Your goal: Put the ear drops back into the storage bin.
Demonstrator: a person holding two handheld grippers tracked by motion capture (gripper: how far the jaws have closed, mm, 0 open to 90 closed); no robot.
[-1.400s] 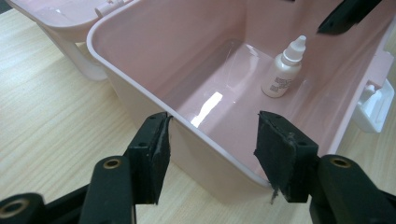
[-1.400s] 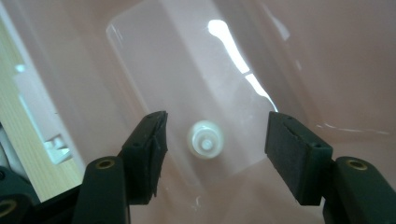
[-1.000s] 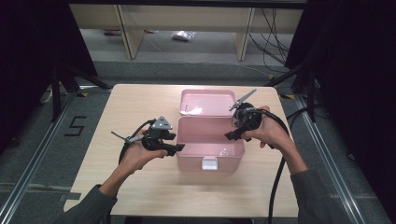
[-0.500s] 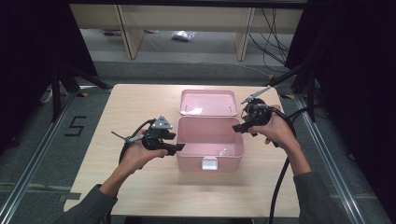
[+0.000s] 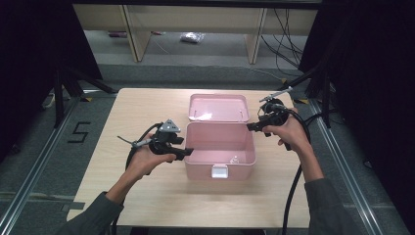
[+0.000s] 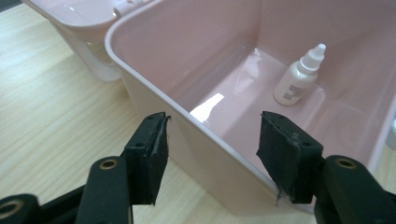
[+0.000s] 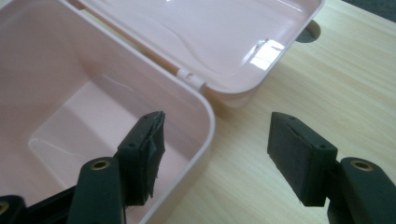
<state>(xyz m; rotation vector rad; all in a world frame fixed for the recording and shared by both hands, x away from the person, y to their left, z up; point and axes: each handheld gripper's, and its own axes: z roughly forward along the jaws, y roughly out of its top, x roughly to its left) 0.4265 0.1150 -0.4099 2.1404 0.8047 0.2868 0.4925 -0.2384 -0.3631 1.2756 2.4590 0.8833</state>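
A pink plastic box stands open in the middle of the wooden table, its lid laid flat behind it. Inside, near the front right corner, a small white dropper bottle stands upright; from the high view the bottle is a small pale shape. My left gripper is open at the box's left side, its jaws astride the box wall. My right gripper is open at the box's right rear corner by the hinge, one jaw over the inside, the other over the table.
Bare tabletop lies on both sides of the box and in front of it. Beyond the far edge are shelf legs and floor cables. A "5" mark is on the floor at the left.
My right gripper has drifted right and a little away, from over the box to its right rear corner. The left gripper has hardly moved.
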